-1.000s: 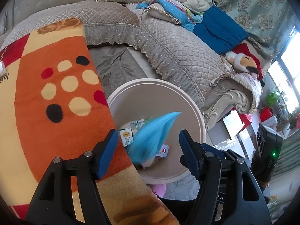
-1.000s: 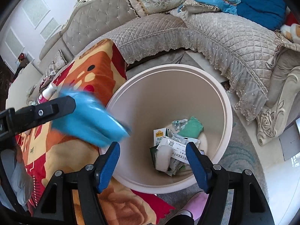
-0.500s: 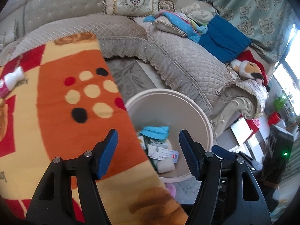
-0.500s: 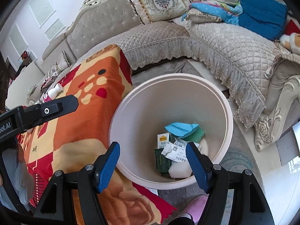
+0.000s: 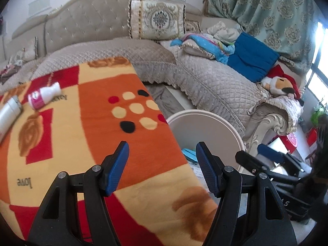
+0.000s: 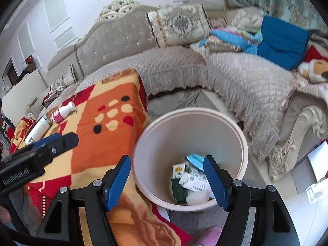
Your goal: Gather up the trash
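Pink-labelled white plastic bottle [image 5: 44, 99] lies on its side on the blanket-covered surface [image 5: 86, 135], well ahead and left of the left gripper [image 5: 162, 165], whose fingers stand apart and empty, as do those of the right gripper [image 6: 167, 179] above the bin [image 6: 244, 143]. Likely light, stiff and apt to roll; grip across its body.

The empty left gripper [image 5: 162, 164] hangs wide open over the orange patterned blanket [image 5: 82, 143], beside the round white plastic bin [image 5: 221, 127].

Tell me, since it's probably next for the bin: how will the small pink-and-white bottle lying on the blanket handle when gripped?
The bottle lies on its side, so a nudge may roll it, though the soft blanket should damp that. It looks like light plastic, likely empty. Its smooth round body could slip between flat pads.
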Motion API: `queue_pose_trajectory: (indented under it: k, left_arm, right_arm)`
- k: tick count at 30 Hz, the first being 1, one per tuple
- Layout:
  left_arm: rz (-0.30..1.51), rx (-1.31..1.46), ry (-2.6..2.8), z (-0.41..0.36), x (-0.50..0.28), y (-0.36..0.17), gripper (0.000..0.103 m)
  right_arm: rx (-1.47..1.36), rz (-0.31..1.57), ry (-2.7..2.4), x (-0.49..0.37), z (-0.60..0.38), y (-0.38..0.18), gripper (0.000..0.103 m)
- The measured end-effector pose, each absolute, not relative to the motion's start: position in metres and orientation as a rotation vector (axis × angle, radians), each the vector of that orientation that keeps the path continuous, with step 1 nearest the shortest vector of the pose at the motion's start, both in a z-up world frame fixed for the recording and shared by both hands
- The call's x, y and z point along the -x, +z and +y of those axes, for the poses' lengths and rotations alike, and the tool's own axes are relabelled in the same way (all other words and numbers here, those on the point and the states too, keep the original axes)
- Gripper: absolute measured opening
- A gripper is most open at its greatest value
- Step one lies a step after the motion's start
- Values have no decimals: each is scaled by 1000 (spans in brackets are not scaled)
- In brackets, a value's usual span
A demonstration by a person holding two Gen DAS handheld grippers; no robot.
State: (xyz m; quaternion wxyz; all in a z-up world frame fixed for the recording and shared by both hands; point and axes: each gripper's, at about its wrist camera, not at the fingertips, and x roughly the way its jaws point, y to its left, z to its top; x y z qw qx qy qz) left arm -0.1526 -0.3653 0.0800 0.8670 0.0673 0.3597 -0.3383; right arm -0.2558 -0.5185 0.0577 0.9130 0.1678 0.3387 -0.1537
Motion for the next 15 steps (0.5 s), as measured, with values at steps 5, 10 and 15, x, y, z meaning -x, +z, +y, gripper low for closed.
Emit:
queue_pose_trajectory:
  k: [5, 10, 15]
  left_arm:
    - [688, -121, -700, -345, 165, 88, 67]
    - [655, -111, -702, -329, 173, 92, 67]
    - [615, -74, -710, -314, 185, 98, 67]
  right_arm:
    - [-271, 632, -370, 263, -499, 77, 79]
    - [-259, 568, -402, 274, -486, 90, 86]
    - [-245, 536, -430, 280, -475, 99, 92]
